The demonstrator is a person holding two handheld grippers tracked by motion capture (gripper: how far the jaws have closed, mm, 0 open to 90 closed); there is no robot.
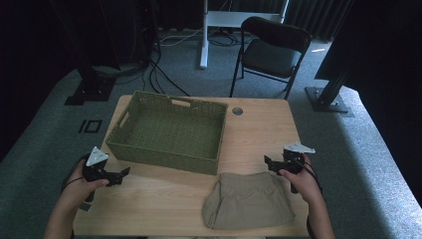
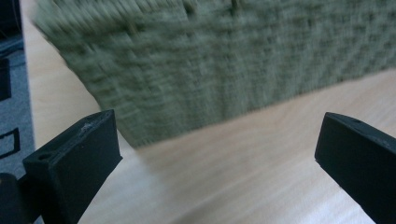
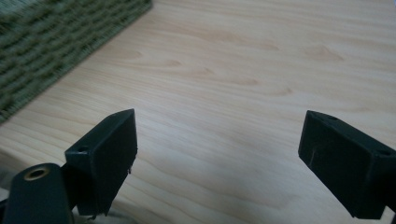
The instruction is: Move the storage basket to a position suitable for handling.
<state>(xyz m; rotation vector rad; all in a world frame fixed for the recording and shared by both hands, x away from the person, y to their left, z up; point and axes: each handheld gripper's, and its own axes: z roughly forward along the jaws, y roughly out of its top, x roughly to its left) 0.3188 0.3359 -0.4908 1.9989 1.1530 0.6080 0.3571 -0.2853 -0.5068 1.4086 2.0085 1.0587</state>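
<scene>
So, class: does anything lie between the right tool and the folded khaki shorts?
Nothing visible does. The right tool hovers open just beyond the shorts, with bare table between them.

You have an olive-green woven basket [image 1: 166, 130], khaki-beige folded shorts [image 1: 249, 200], a pale wood-grain table [image 1: 259, 129], and black grippers topped with grey plates in your hands.

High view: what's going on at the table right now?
A person holds a hand-held gripper in each hand, both open and holding nothing. The left hand-held gripper points at the near wall of the green woven basket. The right hand-held gripper hovers beside the folded khaki shorts, which lie on the table.
</scene>
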